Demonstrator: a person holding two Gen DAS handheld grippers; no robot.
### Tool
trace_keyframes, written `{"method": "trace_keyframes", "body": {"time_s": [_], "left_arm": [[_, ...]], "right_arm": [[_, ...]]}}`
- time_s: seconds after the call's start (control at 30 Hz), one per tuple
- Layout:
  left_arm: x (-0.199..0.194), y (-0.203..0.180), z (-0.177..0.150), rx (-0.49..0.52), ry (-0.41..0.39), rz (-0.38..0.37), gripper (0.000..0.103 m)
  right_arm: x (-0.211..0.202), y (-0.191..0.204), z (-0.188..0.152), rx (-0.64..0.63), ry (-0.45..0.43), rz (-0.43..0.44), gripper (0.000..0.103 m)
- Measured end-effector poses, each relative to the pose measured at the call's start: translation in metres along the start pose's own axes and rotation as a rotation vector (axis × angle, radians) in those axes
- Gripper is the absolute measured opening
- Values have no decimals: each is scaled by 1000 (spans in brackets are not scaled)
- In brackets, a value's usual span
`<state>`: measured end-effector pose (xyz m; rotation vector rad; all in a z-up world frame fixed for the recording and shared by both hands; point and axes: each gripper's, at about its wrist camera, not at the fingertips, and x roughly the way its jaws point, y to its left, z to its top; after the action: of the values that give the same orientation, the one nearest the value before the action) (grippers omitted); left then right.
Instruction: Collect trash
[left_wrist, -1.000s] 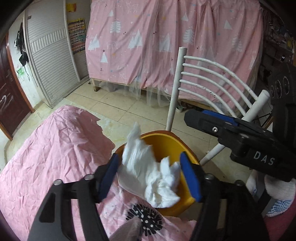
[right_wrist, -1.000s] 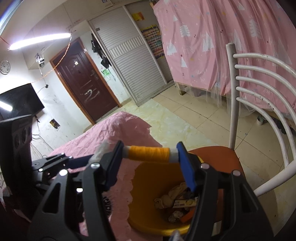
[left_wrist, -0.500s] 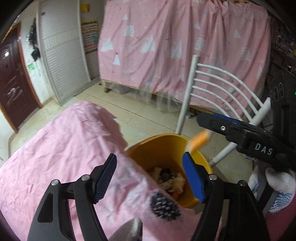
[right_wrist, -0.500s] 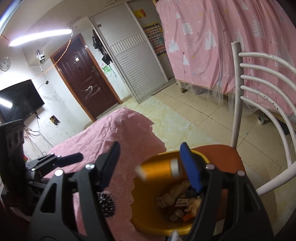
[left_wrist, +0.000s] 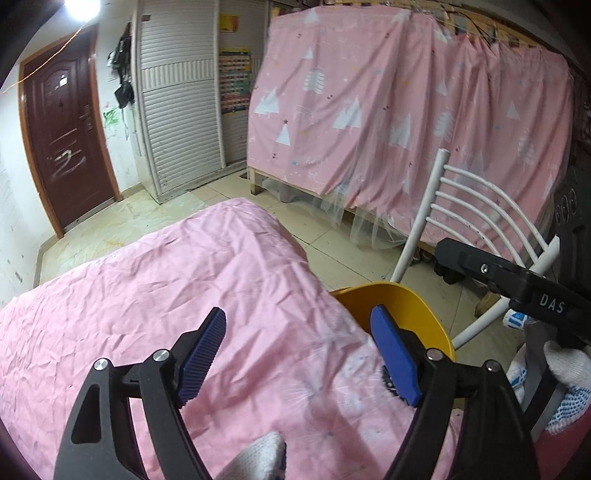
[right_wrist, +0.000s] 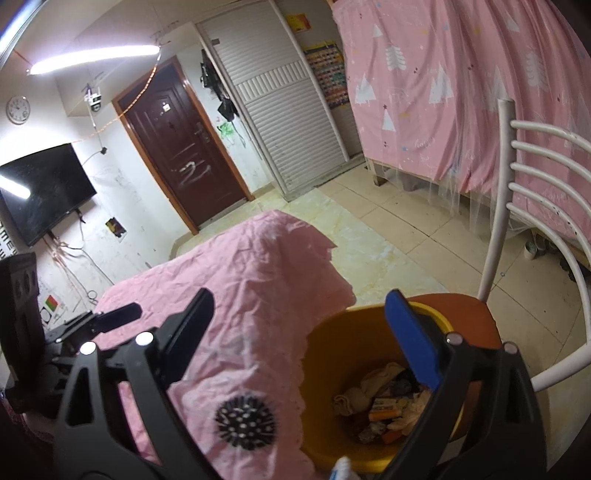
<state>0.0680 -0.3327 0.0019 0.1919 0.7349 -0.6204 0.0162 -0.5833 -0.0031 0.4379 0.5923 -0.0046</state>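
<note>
Pink cloth (right_wrist: 236, 295) edge touches yellow bin (right_wrist: 332, 354) rim

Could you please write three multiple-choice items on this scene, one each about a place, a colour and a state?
1. Where does the yellow bin stand?
A. on the chair seat
B. on the floor tiles
C. on the pink cloth

2. What colour are the pads of the left gripper?
A. red
B. blue
C. white

3. What state is the right gripper in?
A. shut on a tissue
B. open with nothing between its pads
C. shut on the bin's rim

Answers: 1 A, the brown seat shows under and behind the bin. 2 B, both ribbed pads show blue. 3 B, its jaws are opening and the gap is bare.
</note>
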Motion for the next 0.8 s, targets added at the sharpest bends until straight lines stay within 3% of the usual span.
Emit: {"method": "trace_keyframes", "body": {"time_s": [0.2, 0.6, 0.8], "left_arm": [[-16, 21, -5, -48, -47, 41, 73], [-59, 88, -15, -170, -150, 280, 74], [-77, 113, -21, -224, -173, 358, 75]], "right_arm": [[6, 30, 2, -44, -20, 32, 97], [23, 105, -1, -165, -37, 103, 97], [32, 140, -6, -223, -38, 147, 97]]}}
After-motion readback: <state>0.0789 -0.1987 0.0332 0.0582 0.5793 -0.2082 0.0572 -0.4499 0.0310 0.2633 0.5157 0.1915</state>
